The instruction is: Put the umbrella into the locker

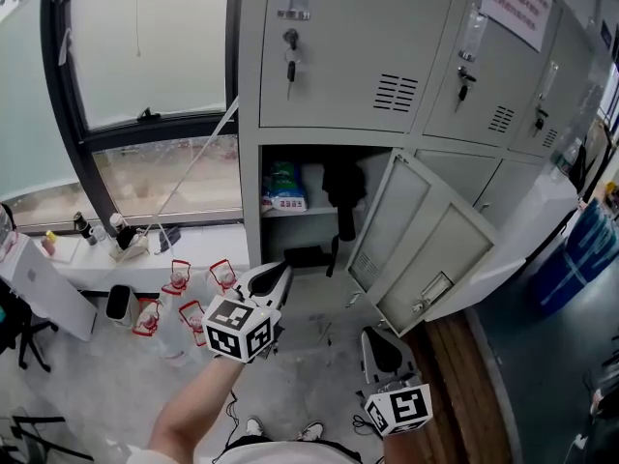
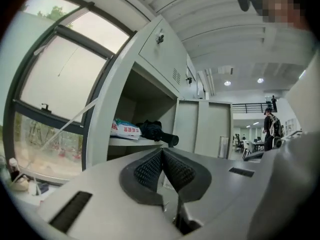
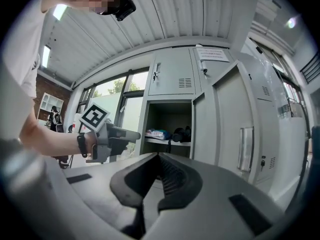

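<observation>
- Lying on the shelf (image 1: 290,211) inside the open locker (image 1: 250,201), the umbrella (image 1: 340,193) is seen folded and black. It rests just beside a blue-and-white packet (image 1: 283,189), and its handle end reaches out past the shelf edge.
- Nothing is held by the left gripper (image 1: 280,270). Its jaws are pressed together with no thing between them, and it is pointed toward the open compartment from outside it.
- The right gripper (image 1: 373,336) is likewise closed on nothing. It is held lower and nearer the person, beside the swung-open door (image 1: 426,249).
- The placing itself is judged to be done, since the umbrella is borne by the shelf alone and is touched by neither gripper.
- What is left is judged to be small. The handle could be pushed further in and the door could be swung to, though no closing is asked for by the task sentence.
- Whether the door would clear the protruding handle cannot be told from these views.
</observation>
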The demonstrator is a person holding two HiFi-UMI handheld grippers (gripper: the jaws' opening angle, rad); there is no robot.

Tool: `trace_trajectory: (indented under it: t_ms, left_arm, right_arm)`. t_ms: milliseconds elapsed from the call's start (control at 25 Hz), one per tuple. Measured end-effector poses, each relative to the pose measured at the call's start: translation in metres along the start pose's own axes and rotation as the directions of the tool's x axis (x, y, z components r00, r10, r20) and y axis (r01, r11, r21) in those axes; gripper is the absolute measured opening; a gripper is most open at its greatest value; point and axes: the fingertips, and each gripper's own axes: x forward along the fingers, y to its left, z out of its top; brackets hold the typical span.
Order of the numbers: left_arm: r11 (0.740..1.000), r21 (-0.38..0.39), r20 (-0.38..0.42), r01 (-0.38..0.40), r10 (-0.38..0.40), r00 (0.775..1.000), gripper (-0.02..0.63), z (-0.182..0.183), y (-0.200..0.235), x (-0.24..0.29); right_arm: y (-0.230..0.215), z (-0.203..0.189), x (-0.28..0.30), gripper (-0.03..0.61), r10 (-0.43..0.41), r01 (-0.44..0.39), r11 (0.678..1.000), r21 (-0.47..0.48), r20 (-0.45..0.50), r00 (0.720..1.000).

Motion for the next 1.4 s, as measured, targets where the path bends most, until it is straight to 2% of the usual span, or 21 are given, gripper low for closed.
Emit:
trace_trajectory:
  t_ms: [160,360,640,840,1280,1400]
  left_arm:
    - [0.995,0.091,0.042,-0.03,0.027,0.999,0.021,0.008,0.001,-0.031]
    - [0.984,0.151,0.081,-0.097,0.085,0.993,0.021,0.013,0.007,-0.065]
    - [0.978,0.107,0.109,-0.178,0.166,0.98,0.021,0.009,0.023,-0.103]
    - [0.974,0.098,0.105,-0.205,0.195,0.975,0.021,0.001,0.031,-0.123]
    - [0.947,0.053,0.116,-0.316,0.309,0.944,0.021,-0.015,0.045,-0.159]
    - [0.945,0.046,0.109,-0.325,0.319,0.942,0.021,-0.018,0.044,-0.167]
  right_arm:
    - [-0.011,-0.008,-0.008,0.017,-0.044,0.044,0.999,0.001,-0.019,0.999]
    - [-0.025,-0.008,-0.021,0.017,-0.084,0.084,0.996,0.04,-0.015,0.996]
    - [-0.045,0.007,-0.034,0.017,-0.126,0.125,0.991,0.04,0.033,0.991]
    - [-0.061,-0.003,-0.049,0.017,-0.184,0.184,0.983,0.029,0.002,0.983]
    - [-0.098,-0.016,-0.095,0.017,-0.313,0.315,0.949,0.036,-0.04,0.949]
    - [-0.105,-0.014,-0.104,0.017,-0.338,0.339,0.94,0.025,-0.046,0.94]
